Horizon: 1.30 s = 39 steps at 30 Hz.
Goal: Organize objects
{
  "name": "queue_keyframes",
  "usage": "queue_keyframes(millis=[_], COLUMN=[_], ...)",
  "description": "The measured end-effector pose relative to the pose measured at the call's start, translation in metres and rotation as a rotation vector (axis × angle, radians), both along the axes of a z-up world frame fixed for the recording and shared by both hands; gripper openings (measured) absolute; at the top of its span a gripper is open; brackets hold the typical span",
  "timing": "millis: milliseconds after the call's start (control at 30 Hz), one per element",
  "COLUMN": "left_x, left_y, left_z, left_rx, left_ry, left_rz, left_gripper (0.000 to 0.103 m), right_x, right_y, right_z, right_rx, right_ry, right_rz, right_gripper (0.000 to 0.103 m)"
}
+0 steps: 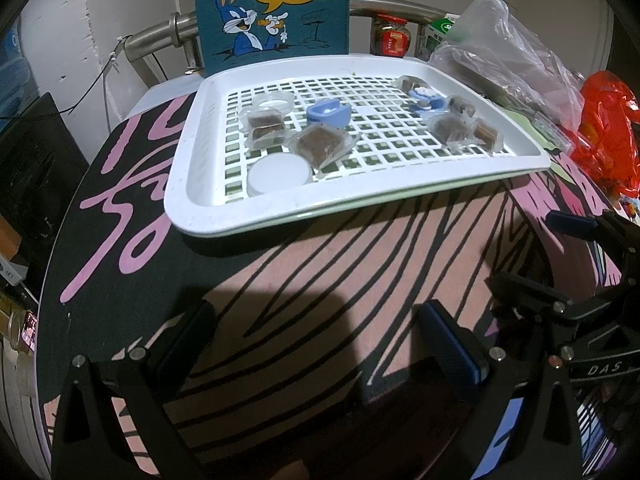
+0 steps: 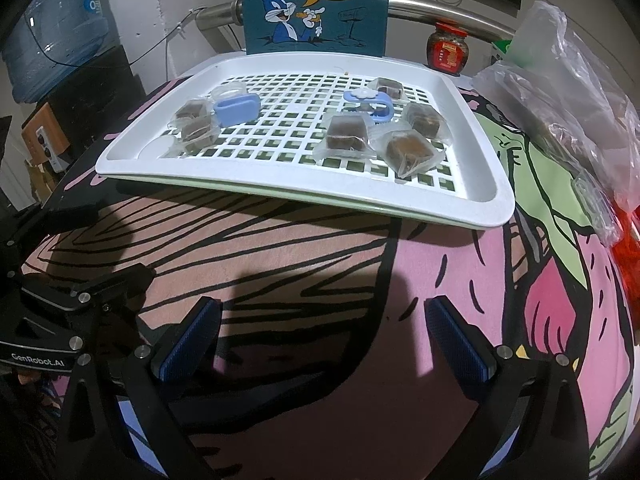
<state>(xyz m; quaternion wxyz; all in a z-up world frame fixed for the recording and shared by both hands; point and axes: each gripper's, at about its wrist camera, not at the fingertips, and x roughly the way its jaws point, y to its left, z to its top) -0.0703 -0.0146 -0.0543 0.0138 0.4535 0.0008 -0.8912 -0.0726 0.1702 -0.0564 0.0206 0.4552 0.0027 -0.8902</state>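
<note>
A white slotted tray (image 1: 180,168) (image 2: 486,184) lies on the cartoon-printed cloth. On it are several brown blocks in clear wrappers, one near the middle (image 1: 320,144) and one at the front right (image 2: 408,150). A blue clip (image 1: 328,112) (image 2: 236,110), a blue ring piece with a white flower (image 1: 426,98) (image 2: 370,102), a white round lid (image 1: 278,174) and a clear cup (image 1: 272,102) also rest there. My left gripper (image 1: 320,340) is open over the cloth short of the tray. My right gripper (image 2: 324,332) is open too, holding nothing.
A Bugs Bunny board (image 1: 272,8) (image 2: 316,4) stands behind the tray. A clear plastic bag (image 1: 504,52) (image 2: 568,80), a red bag (image 1: 612,132) and a jar (image 2: 447,50) crowd the right side. A water bottle (image 2: 56,32) stands far left. The table edge curves at the left.
</note>
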Motion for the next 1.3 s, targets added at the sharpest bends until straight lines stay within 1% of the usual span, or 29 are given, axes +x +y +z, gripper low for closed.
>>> queue_keyframes(millis=[433,1300], left_x=[0.0076,0.0078], left_y=[0.0012,0.0023], left_z=[-0.0006,-0.0001], left_rx=[-0.001,0.000], left_ry=[0.001,-0.001], left_rz=[-0.008,-0.012], left_gripper=[0.103,0.103], right_x=[0.0063,0.0067], right_y=[-0.0027,-0.0043], right_z=[-0.0004,-0.0007], right_rx=[0.003,0.003], right_ry=[0.001,0.000], right_rz=[0.000,0.004], right_gripper=[0.103,0.103])
